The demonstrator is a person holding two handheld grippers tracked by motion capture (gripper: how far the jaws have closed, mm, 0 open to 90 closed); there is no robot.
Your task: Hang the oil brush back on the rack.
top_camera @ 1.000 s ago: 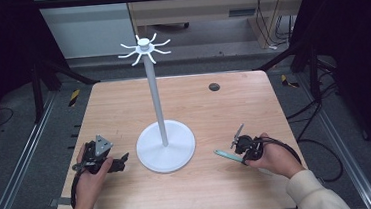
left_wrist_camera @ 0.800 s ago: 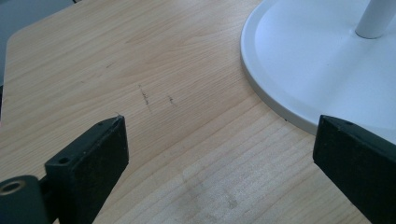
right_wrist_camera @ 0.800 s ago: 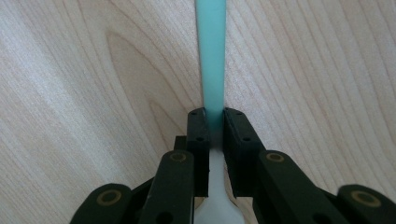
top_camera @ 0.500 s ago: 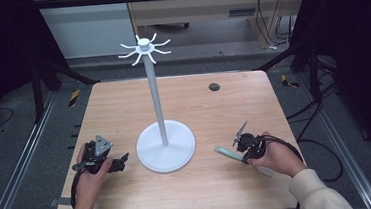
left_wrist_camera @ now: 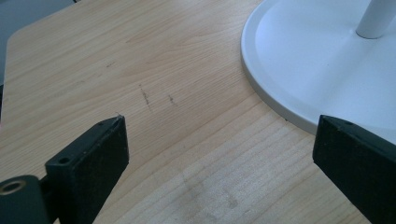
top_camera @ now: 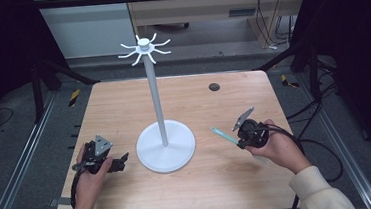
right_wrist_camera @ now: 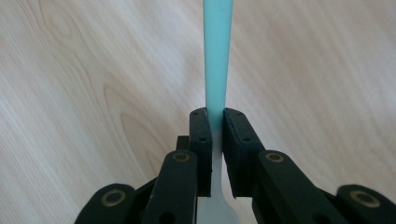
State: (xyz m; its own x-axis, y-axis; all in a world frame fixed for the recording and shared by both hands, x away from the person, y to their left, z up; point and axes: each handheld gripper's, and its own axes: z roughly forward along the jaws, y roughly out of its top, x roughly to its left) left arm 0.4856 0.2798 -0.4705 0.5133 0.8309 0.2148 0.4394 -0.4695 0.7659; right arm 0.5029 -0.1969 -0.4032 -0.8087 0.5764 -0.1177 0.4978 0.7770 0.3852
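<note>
Right gripper view puts the nearest thing dead centre: the right gripper (right_wrist_camera: 215,126) has its two black jaws pinched narrow on a slim teal-and-white utensil (right_wrist_camera: 217,56). Its teal part is flat and matte, widening slightly as it runs straight up to the top edge of the frame; below the pads the piece turns white and flares out at the bottom centre. I cannot tell what kind of utensil it is.

From the high view, that utensil (top_camera: 224,134) shows as a thin teal strip at the lower right of the frame, sticking out toward the left from the right gripper (top_camera: 240,139), over the wooden table (top_camera: 123,104).

At the lower left, the left gripper (top_camera: 122,159) has its jaws spread wide with nothing between them, just beside the round white base of the stand (top_camera: 165,146).

Farther back, the stand's pole rises to a crown of curved white hooks (top_camera: 144,47) in the upper middle.
</note>
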